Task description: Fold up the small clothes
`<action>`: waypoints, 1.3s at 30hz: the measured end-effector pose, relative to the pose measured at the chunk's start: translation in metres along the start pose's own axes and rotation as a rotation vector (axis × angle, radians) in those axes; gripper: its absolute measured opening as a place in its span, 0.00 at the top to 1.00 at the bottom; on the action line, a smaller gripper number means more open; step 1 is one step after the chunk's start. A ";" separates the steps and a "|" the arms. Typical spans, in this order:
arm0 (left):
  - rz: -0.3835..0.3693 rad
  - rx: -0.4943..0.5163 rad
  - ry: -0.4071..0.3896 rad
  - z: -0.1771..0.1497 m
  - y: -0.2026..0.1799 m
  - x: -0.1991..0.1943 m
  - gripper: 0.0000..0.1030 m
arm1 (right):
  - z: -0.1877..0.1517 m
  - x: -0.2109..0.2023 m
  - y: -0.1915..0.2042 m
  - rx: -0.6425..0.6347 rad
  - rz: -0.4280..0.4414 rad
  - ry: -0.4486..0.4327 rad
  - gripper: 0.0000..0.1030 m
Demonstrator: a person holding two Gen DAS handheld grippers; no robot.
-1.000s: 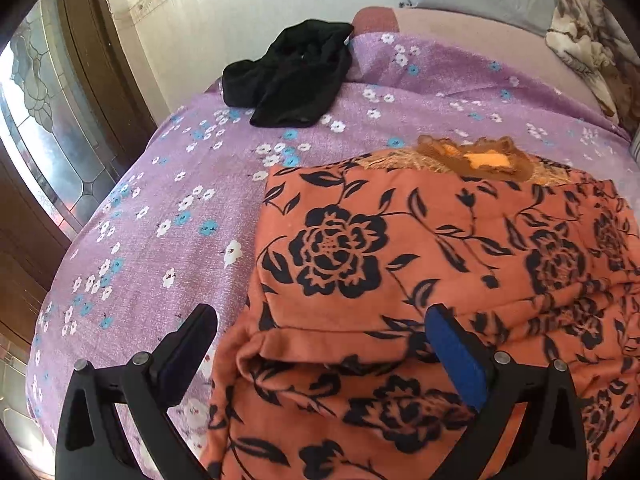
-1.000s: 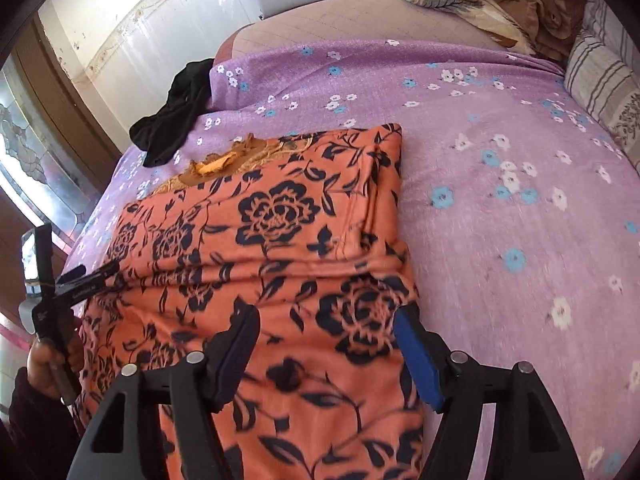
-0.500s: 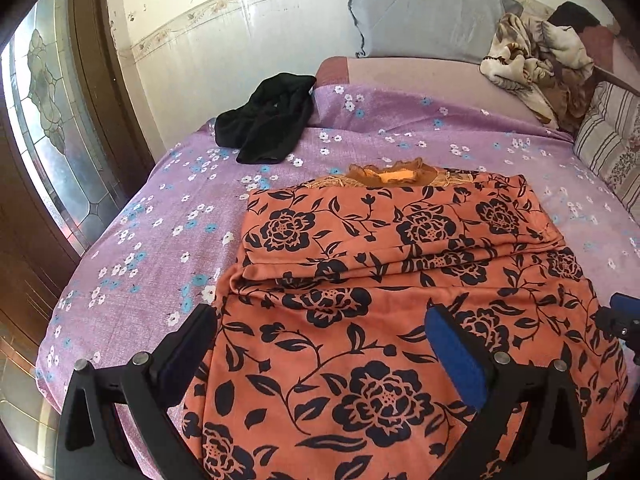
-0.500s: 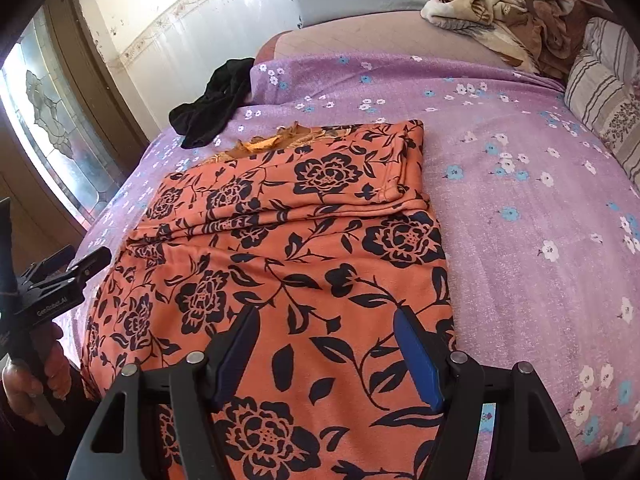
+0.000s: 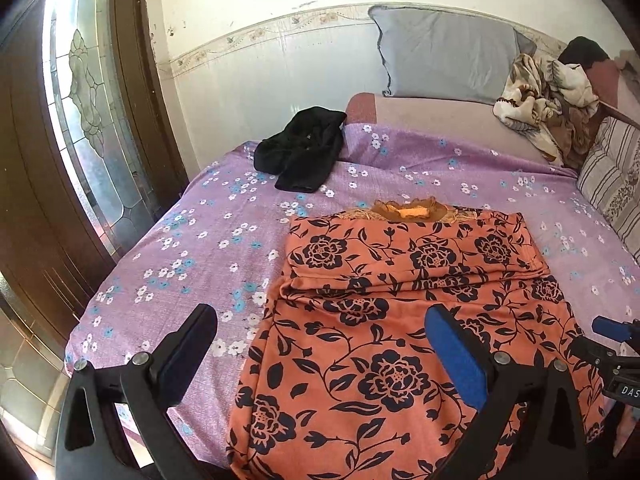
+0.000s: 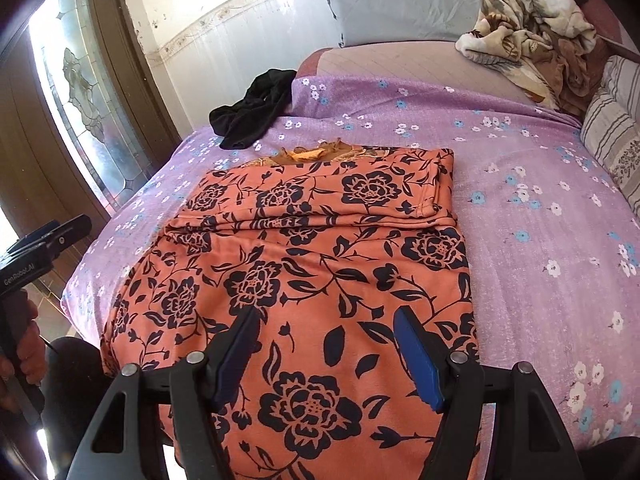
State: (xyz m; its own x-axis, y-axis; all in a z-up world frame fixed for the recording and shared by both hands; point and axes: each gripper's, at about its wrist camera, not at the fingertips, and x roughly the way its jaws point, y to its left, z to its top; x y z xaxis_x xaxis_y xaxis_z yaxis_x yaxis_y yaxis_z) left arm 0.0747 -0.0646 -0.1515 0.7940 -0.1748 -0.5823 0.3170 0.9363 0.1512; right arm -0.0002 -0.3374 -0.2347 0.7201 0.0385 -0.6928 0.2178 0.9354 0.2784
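An orange garment with black flowers (image 5: 400, 300) lies flat on the purple flowered bedsheet (image 5: 200, 248), its upper part folded over and its lower end hanging over the bed's front edge. It also shows in the right wrist view (image 6: 320, 248). My left gripper (image 5: 320, 344) is open and empty, held above the garment's lower left part. My right gripper (image 6: 326, 344) is open and empty above the garment's lower end. The right gripper shows at the right edge of the left wrist view (image 5: 612, 344).
A black garment (image 5: 300, 152) lies at the bed's far left corner. A grey pillow (image 5: 448, 56) leans on the wall. A crumpled blanket (image 5: 548, 100) and a striped cushion (image 5: 612, 176) lie at the far right. A wooden door with patterned glass (image 5: 88, 120) stands left.
Both grippers have drawn back and up from the garment, away from the bed. The garment lies still where it was.
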 end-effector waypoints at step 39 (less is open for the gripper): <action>-0.134 -0.373 0.622 -0.128 0.111 0.097 0.70 | -0.085 0.003 -0.099 0.306 -0.092 0.307 0.35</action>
State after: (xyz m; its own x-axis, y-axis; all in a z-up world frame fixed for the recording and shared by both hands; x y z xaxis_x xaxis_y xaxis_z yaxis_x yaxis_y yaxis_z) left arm 0.1205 0.0615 -0.2932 0.2845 -0.1932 -0.9390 0.1052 0.9799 -0.1697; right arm -0.0756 -0.3997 -0.3210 0.4698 0.1059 -0.8764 0.4901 0.7944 0.3587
